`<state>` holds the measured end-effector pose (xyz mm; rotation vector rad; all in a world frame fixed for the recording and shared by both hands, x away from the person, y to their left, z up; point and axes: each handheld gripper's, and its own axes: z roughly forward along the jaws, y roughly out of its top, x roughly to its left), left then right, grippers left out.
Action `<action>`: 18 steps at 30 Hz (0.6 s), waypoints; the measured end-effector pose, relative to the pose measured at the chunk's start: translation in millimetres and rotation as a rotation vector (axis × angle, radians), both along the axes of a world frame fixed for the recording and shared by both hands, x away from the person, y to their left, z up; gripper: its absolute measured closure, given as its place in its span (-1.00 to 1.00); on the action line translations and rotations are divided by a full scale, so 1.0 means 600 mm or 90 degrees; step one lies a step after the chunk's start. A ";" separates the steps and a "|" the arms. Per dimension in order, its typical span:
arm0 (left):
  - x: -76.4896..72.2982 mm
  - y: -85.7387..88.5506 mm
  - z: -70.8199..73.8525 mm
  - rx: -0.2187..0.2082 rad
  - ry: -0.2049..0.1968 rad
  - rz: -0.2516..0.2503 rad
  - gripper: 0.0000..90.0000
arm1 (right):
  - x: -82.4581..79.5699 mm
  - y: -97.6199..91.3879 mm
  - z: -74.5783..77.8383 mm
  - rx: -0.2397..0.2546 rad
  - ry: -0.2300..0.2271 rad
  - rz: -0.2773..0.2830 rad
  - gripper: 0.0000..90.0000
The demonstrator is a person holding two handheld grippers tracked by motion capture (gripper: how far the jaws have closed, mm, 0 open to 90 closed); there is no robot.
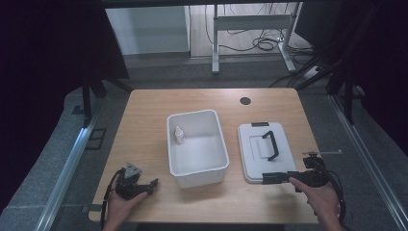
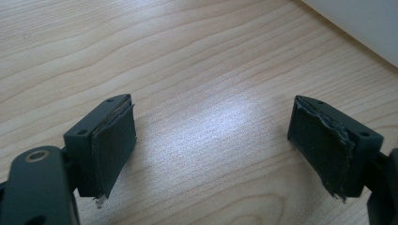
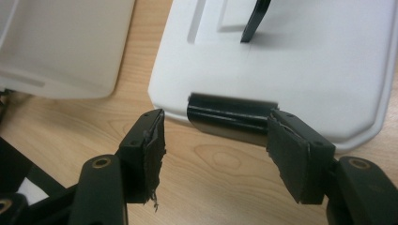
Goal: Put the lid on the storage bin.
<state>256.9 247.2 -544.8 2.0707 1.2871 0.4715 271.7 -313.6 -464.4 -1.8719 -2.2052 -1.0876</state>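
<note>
White lid [image 3: 300, 61] could skid if the right gripper [image 3: 216, 136], wide open around its black latch [image 3: 230, 119], closes off-centre.

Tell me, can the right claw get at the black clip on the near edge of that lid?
Probably yes: the right claw is open, its jaws either side of the black clip on the lid, with nothing between them.

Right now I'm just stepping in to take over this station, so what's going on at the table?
A person holds a gripper in each hand. The right gripper has its jaws open around the black latch on the near edge of the white lid, not yet closed on it. The left gripper rests open over bare table. The open white bin holds a small bottle.
</note>
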 end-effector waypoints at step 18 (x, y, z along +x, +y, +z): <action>0.000 0.000 0.000 -0.001 0.000 0.000 -0.65 | 0.015 0.012 0.052 0.003 -0.033 0.012 -0.13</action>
